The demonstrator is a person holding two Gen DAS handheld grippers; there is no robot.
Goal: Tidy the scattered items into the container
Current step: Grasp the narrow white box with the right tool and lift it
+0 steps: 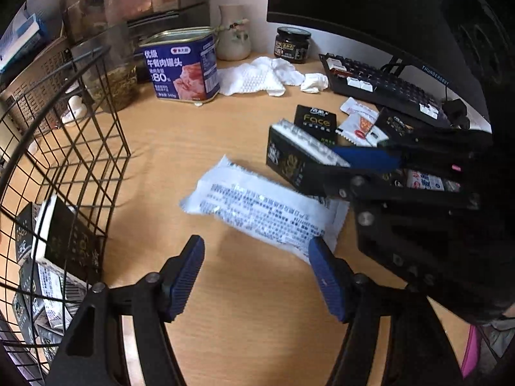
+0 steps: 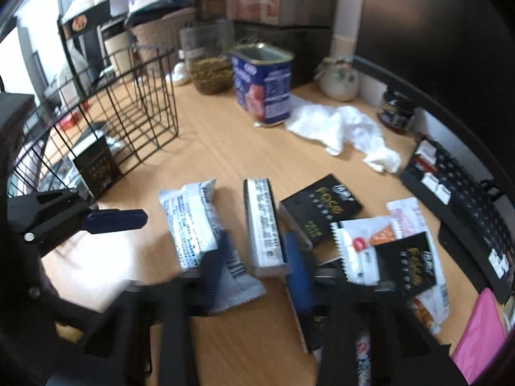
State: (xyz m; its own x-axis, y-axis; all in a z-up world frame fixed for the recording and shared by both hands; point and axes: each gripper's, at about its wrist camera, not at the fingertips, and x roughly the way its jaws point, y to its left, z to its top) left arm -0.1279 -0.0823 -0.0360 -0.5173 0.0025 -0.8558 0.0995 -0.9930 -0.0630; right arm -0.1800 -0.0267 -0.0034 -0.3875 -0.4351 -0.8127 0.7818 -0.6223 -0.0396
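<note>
The black wire basket stands at the left edge of the wooden table; inside it lie several black packets, one with a white edge leaning against the mesh wall. Behind the basket is a glass jar with dark contents, and beside that a blue luncheon meat tin near the table's back edge.

The left gripper hangs over bare wood with its blue pads well apart and nothing between them; the right pad lies over the near edge of a white printed packet, though contact cannot be told.

The right gripper is narrowed around a slim black box with a white side, its blue fingers flanking the box's near end; the view is blurred, but the pads appear to press on it. A second white packet lies just left of that box.

More loose packets sit toward the right edge, by the keyboard
</note>
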